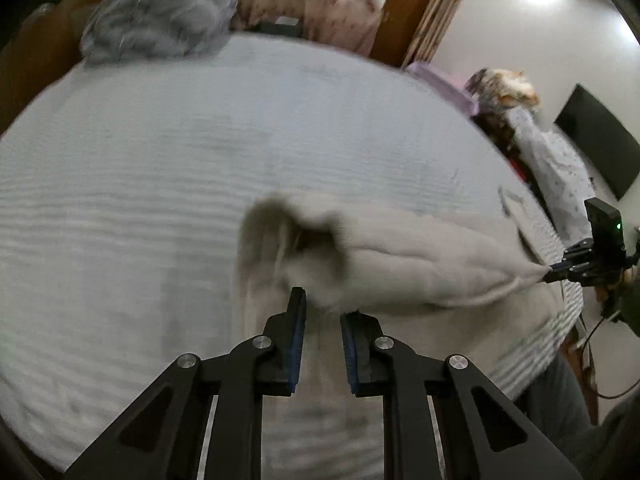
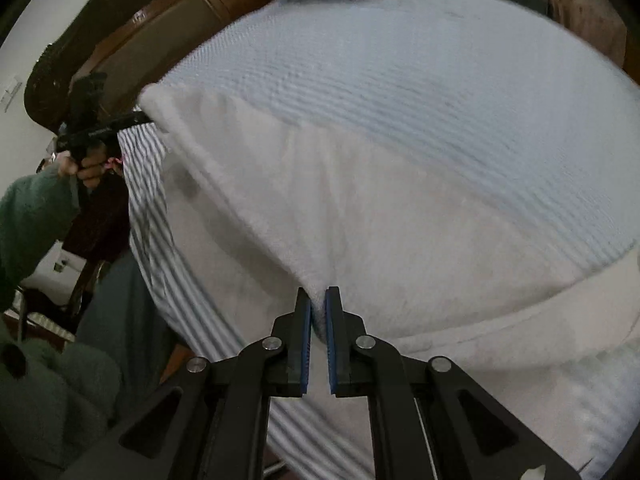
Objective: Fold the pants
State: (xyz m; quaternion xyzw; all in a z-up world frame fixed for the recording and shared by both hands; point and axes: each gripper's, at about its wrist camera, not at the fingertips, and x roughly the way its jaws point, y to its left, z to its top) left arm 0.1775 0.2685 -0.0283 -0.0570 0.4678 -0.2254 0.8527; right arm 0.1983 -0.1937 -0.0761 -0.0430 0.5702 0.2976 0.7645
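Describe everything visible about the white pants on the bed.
The pants are off-white, of soft, fleecy-looking fabric, spread across a pale blue ribbed bedcover. Both tongs pinch the fabric: the right tongs are shut on it at the near edge, and the left tongs grip a bunched part with an opening gaping just beyond the fingertips. Between the two grips the cloth is pulled taut into a long ridge, apparently lifted. A broad flat band, possibly the waistband, runs along the lower right of the right wrist view.

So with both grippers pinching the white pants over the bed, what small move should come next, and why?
Probably carry the held edge on across and lay it down. The left gripper and right gripper each pinch the pants, which hang taut between them above the bedspread, not yet laid flat.
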